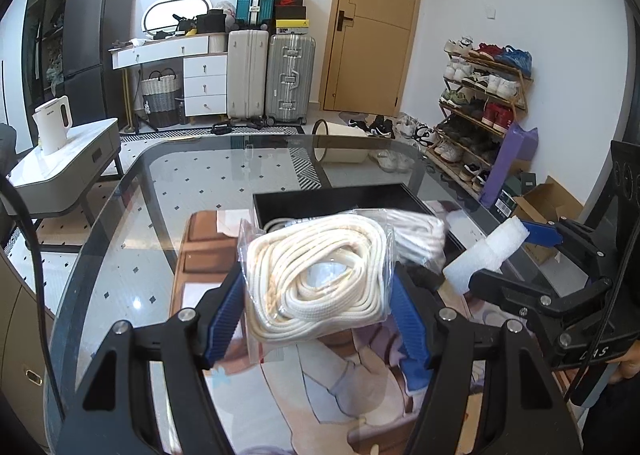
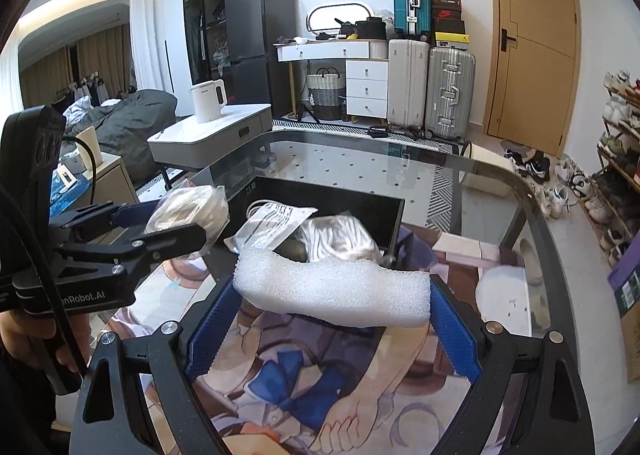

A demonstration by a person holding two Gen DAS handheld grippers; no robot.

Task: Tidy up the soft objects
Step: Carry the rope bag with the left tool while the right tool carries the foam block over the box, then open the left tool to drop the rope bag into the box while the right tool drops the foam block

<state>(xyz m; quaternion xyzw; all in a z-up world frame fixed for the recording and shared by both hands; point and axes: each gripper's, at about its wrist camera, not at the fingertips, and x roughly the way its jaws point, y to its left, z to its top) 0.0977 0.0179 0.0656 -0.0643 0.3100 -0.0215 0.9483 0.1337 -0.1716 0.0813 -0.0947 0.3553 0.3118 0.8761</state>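
My left gripper (image 1: 316, 287) is shut on a clear bag of coiled white rope (image 1: 316, 275), held above the glass table (image 1: 160, 191). That same bag of rope (image 2: 188, 211) shows at the left of the right wrist view. My right gripper (image 2: 332, 295) is shut on a white foam block (image 2: 332, 291), its blue pads pressing both ends. The foam block (image 1: 486, 251) appears at the right of the left wrist view. Beyond both sits a black tray (image 2: 352, 207) holding a second bag of white rope (image 2: 340, 239) and a printed plastic bag (image 2: 276, 223).
A printed mat (image 2: 312, 375) lies on the table under the grippers. A side table with a white kettle (image 2: 208, 101) stands to the left. Suitcases (image 2: 430, 83), a dresser and a door are behind. A shoe rack (image 1: 480, 103) lines the right wall.
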